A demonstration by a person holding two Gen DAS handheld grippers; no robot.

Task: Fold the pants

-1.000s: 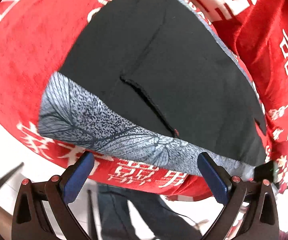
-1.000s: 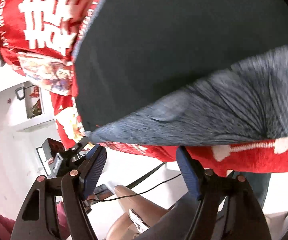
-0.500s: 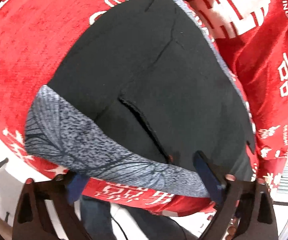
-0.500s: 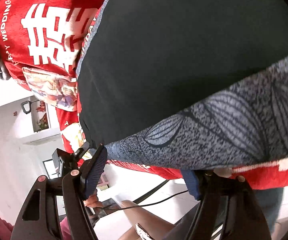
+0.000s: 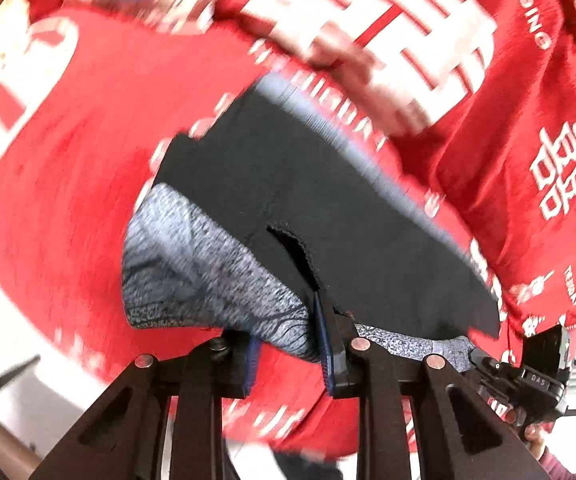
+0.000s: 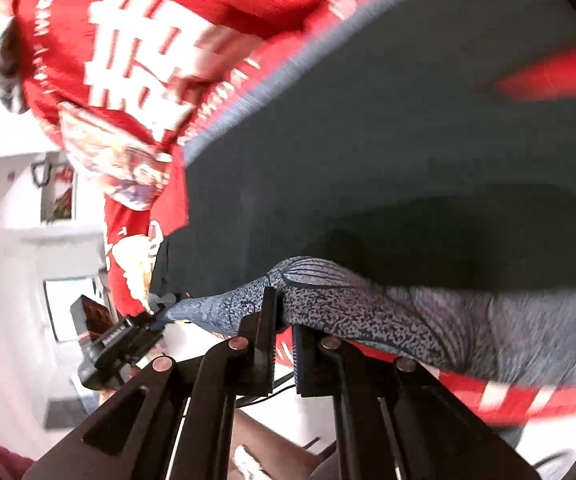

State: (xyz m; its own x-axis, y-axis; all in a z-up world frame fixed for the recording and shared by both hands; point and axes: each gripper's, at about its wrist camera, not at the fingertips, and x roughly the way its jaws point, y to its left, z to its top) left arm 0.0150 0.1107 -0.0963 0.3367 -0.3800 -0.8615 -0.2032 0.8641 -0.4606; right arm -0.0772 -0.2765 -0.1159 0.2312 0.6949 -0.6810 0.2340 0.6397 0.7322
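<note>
We see the pants [image 5: 328, 208] as matt black cloth with a speckled grey knit waistband [image 5: 207, 280]. Under them lies a red cloth [image 5: 87, 200], plush-looking, white-printed. Our gripper frames look like matt black plastic with coppery rivets.

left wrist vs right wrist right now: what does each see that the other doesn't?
Left wrist only: the open pocket slit in the black pants, and the left hand-held gripper pinching the grey patterned waistband.

Right wrist only: white walls with a framed picture, and the right hand-held gripper shut on the waistband.

Both: the pants lying on the red printed cloth, each gripper clamped on the waistband edge, and the other gripper at the frame's side.
</note>
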